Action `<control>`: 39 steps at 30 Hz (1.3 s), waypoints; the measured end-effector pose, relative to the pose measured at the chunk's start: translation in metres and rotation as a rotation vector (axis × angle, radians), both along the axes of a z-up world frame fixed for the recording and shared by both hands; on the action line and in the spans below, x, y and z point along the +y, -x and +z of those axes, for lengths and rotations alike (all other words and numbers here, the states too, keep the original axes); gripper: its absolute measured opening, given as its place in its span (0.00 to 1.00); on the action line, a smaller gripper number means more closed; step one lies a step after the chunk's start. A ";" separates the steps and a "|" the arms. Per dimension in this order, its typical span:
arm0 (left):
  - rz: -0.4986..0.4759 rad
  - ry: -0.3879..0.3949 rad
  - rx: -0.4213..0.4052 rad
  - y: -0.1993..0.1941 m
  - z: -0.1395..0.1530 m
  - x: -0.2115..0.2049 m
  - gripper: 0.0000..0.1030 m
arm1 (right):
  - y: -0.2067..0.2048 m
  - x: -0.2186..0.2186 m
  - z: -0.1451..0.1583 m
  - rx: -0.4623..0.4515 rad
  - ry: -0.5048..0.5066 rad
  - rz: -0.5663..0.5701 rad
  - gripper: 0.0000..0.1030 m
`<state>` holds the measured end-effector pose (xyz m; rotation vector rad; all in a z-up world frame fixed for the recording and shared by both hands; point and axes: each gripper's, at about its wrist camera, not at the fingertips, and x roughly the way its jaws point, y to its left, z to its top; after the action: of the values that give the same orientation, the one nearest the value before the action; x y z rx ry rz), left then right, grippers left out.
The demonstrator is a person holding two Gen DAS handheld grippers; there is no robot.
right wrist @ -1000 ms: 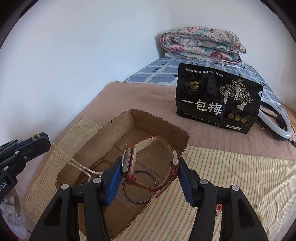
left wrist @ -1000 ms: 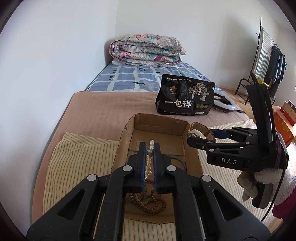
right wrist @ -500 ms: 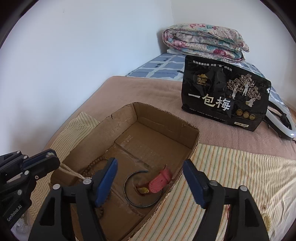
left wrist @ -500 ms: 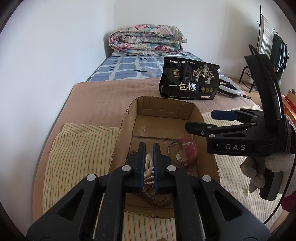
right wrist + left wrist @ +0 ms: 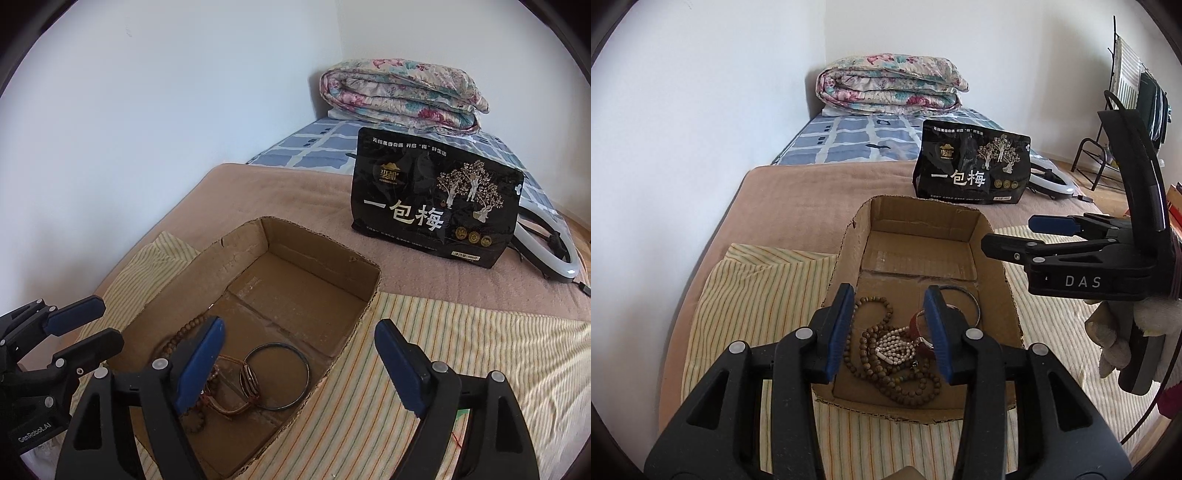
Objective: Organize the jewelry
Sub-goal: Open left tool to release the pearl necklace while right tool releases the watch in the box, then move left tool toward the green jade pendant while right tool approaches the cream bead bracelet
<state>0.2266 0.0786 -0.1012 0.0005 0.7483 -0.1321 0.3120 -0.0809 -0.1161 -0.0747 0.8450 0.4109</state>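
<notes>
The left gripper (image 5: 889, 334) hangs over the near end of the shallow open brown cardboard box (image 5: 997, 266); its blue-padded jaws are parting and grip nothing, the jewelry lying below them on the box floor. The right gripper (image 5: 301, 367) stands spread wide and empty above the box's near right rim.

Only the left wrist view shows the short white bead strand (image 5: 894, 345), piled on top of the long brown wooden bead necklace (image 5: 886, 373), and the gloved hand (image 5: 1123, 332) carrying the right gripper. The right wrist view alone gives the reddish-brown strap wristwatch (image 5: 236, 387) clearly, touching the thin dark metal bangle (image 5: 291, 369) beside it.

All four pieces sit at the box's near end. The box rests on a yellow striped cloth (image 5: 757, 288).

Legible writing: "DAS" on the right gripper body, "GenRobot.AI" on the left, and "一包梅" on the black snack bag (image 5: 436, 206) standing beyond the box.
</notes>
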 end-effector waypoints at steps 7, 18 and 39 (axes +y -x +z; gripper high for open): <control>-0.001 -0.014 -0.007 0.008 0.009 -0.010 0.39 | 0.010 -0.016 0.014 -0.032 -0.006 -0.014 0.83; -0.061 0.008 -0.038 0.025 0.026 -0.051 0.53 | 0.040 -0.071 0.034 -0.103 0.035 -0.059 0.85; -0.249 0.054 0.021 0.022 0.007 -0.163 0.53 | 0.076 -0.247 0.018 -0.073 0.081 -0.309 0.97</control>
<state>0.2042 -0.0848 -0.0937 0.0408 0.7636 -0.3904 0.2364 -0.3281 -0.0976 -0.0325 0.7860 0.0835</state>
